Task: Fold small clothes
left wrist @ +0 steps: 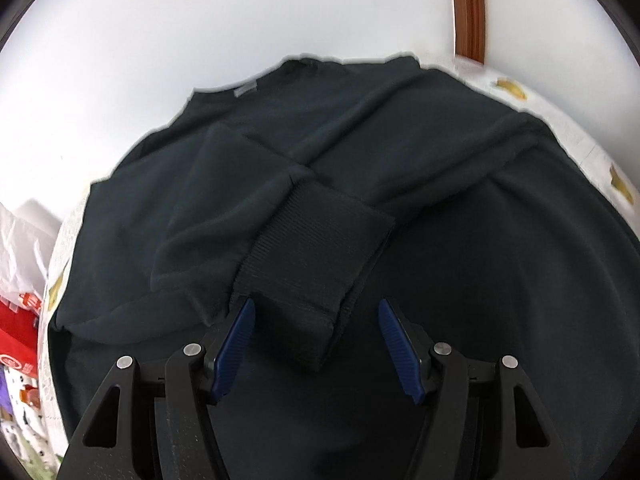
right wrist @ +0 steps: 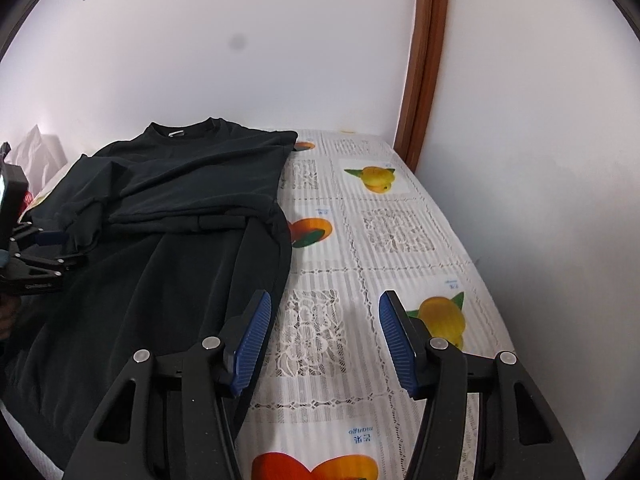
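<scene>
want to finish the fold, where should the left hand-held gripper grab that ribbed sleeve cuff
Pinch the ribbed cuff at its near open end, which sticks up thick and free between the open left hand-held gripper pads. Come straight forward from the near side, above the sweatshirt body.

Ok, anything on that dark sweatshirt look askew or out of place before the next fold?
Nothing damaged or spilled. The dark sweatshirt lies on the fruit-print tablecloth with both sleeves folded across its body. One ribbed cuff is doubled over and sits bunched rather than flat, just ahead of the open left gripper.
</scene>
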`<state>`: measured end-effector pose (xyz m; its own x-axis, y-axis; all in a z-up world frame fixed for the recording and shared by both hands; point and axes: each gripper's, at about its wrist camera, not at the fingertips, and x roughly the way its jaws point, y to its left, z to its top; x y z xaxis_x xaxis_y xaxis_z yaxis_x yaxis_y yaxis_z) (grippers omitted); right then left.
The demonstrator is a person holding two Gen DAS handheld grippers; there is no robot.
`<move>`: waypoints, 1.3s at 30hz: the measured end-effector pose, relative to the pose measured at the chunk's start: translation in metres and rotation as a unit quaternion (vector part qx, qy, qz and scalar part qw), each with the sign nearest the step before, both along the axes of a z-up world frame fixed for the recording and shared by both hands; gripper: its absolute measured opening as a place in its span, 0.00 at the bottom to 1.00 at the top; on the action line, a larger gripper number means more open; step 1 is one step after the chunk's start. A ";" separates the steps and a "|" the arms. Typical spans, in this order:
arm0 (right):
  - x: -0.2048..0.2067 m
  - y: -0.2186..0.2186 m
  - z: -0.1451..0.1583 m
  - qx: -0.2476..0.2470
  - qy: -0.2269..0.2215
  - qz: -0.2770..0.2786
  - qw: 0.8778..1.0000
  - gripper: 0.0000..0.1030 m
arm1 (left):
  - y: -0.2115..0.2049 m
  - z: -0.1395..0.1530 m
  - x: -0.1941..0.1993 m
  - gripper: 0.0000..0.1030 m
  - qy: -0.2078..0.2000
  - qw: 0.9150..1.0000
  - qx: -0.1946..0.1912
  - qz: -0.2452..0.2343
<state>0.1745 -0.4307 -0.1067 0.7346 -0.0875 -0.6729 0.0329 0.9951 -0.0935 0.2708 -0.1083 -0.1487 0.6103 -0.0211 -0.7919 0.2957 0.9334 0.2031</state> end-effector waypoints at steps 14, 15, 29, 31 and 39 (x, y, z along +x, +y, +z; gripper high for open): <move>0.010 0.023 0.007 0.034 -0.001 0.013 0.999 0.54 | 0.031 0.052 -0.002 0.16 -0.058 0.998 -0.038 0.001; 0.013 0.027 0.010 0.035 -0.001 0.016 0.999 0.54 | 0.038 0.060 -0.001 0.16 -0.068 0.997 -0.040 0.009; 0.108 0.092 0.030 0.051 0.010 0.036 0.998 0.54 | 0.202 0.086 0.050 0.02 -0.117 0.970 -0.088 0.195; 0.119 0.100 0.025 0.053 0.018 0.038 0.998 0.54 | 0.212 0.077 0.053 0.02 -0.103 0.970 -0.093 0.199; 0.147 0.124 0.005 0.025 0.040 0.050 0.998 0.54 | 0.227 0.049 0.053 0.37 -0.043 0.969 -0.184 0.160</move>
<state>0.3212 -0.3066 -0.1015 0.6819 0.0193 -0.7311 -0.0726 0.9965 -0.0413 0.3239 0.1188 -0.1000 0.6959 -0.0921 -0.7122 -0.0234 0.9883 -0.1507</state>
